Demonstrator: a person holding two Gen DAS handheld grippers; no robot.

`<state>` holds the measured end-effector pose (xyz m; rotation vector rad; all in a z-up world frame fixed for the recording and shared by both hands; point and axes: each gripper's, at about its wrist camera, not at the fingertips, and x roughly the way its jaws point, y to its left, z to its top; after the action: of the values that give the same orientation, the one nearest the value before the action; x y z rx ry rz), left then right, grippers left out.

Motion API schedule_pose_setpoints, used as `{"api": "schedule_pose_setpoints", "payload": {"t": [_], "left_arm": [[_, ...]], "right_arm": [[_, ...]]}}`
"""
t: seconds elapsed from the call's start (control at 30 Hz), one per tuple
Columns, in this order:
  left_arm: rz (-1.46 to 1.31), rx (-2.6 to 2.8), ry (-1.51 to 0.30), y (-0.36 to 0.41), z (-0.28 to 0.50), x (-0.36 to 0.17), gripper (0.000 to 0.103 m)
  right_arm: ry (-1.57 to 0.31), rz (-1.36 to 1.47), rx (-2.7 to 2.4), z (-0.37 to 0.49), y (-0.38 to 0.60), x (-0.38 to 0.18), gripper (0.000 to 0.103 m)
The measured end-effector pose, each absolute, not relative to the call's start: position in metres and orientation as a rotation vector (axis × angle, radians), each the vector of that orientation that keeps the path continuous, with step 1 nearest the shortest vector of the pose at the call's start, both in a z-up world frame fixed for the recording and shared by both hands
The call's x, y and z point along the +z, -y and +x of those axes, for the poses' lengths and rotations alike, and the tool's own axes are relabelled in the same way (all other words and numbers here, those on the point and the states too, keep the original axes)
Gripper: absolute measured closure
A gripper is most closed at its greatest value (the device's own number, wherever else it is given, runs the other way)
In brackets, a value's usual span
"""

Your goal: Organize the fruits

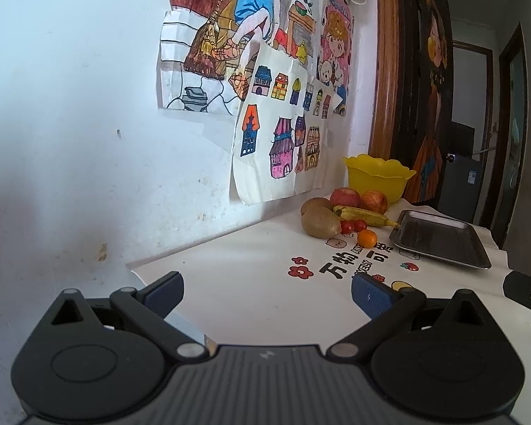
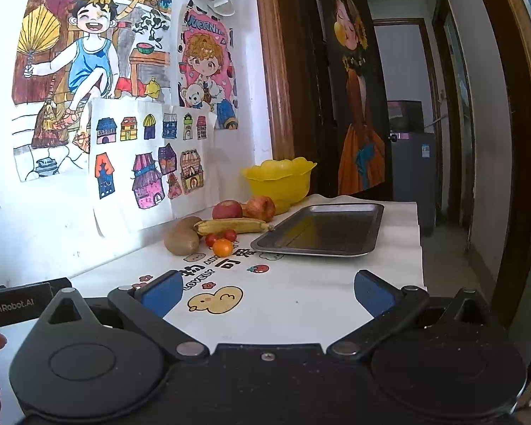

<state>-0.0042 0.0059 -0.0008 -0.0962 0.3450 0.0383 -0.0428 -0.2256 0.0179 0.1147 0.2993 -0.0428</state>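
Yellow plastic, a scalloped bowl (image 2: 279, 180) stands at the far end of the white printed tablecloth (image 2: 301, 283), against the wall. Just near of it lie 2 red apples (image 2: 227, 209), a banana (image 2: 233, 226), what look like 2 kiwis (image 1: 320, 222), 2 cherry tomatoes (image 2: 220, 237) and a small orange (image 2: 223, 247). A dark metal tray (image 2: 322, 230) sits right of the fruit. The left gripper (image 1: 267, 294) and right gripper (image 2: 267, 292) both hover near, blue pads (image 2: 159, 292) spread wide, holding nothing.
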Motion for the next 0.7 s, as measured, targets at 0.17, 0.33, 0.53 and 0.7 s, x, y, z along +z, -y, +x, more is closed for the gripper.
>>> {"api": "schedule_pose_setpoints", "payload": {"t": [0.17,0.33,0.53,0.7], "left_arm": [[-0.107,0.034,-0.340,-0.009,-0.007,0.000,0.001],[-0.123,0.015,-0.341,-0.009,-0.007,0.000,0.001],[-0.131,0.000,-0.341,-0.012,-0.012,0.000,0.001],[-0.129,0.001,-0.343,-0.012,-0.018,0.003,0.001]], "right_arm": [[-0.305,0.111,-0.055,-0.045,0.224,0.020,0.001],[-0.322,0.112,-0.078,-0.046,0.224,0.018,0.001],[-0.333,0.110,-0.108,-0.053,0.225,0.021,0.001],[-0.329,0.095,-0.119,-0.061,0.222,0.028,0.001]]}}
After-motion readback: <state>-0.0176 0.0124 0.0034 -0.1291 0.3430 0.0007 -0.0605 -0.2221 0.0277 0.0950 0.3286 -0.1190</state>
